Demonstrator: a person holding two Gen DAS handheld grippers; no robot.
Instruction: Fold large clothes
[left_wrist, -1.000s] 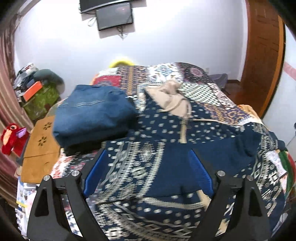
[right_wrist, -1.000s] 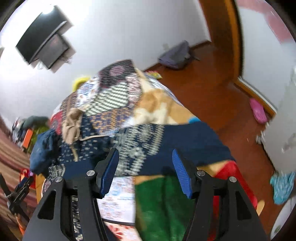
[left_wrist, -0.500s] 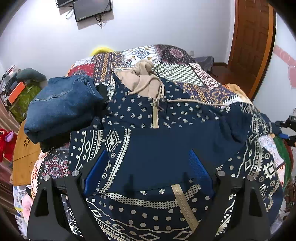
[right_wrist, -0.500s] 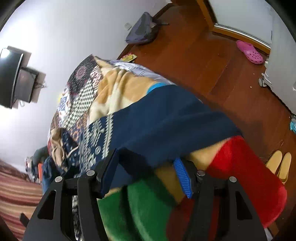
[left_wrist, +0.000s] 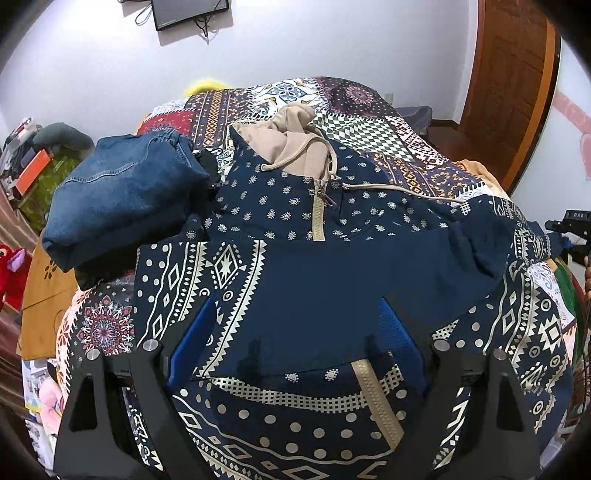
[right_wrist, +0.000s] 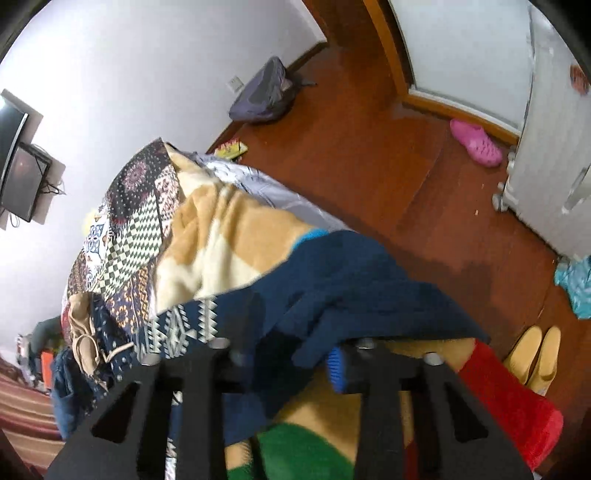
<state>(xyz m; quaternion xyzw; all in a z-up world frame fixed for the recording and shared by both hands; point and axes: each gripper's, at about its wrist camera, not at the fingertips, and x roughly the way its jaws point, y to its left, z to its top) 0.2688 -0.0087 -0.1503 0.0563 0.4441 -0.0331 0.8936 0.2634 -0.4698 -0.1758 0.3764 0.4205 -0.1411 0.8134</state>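
Lying spread front-up across the patchwork bedspread (left_wrist: 369, 122), navy patterned hoodie (left_wrist: 332, 266), tan hood (left_wrist: 291, 144) toward the far wall, folded jeans (left_wrist: 122, 188) touching its left shoulder. Soft, limp and fairly bulky by the look of it: likely to sag and drag rather than hold a crease, with a loose drawcord and a metal zip pull apt to snag; best taken at a doubled edge such as a cuff or hem, not the thin middle of a panel. Right gripper (right_wrist: 295, 363) pinching the plain navy end of the right sleeve (right_wrist: 354, 295) at the bed's edge, jaws just drawn together on the cloth, where half a second back the same sleeve sat loosely between spread pads. Left gripper (left_wrist: 295, 350) spread wide over the lower front of the hoodie, nothing pressed between its blue pads (left_wrist: 192, 343); compared with a second ago, lower and closer to the fabric, more of the hem band filling the near view.
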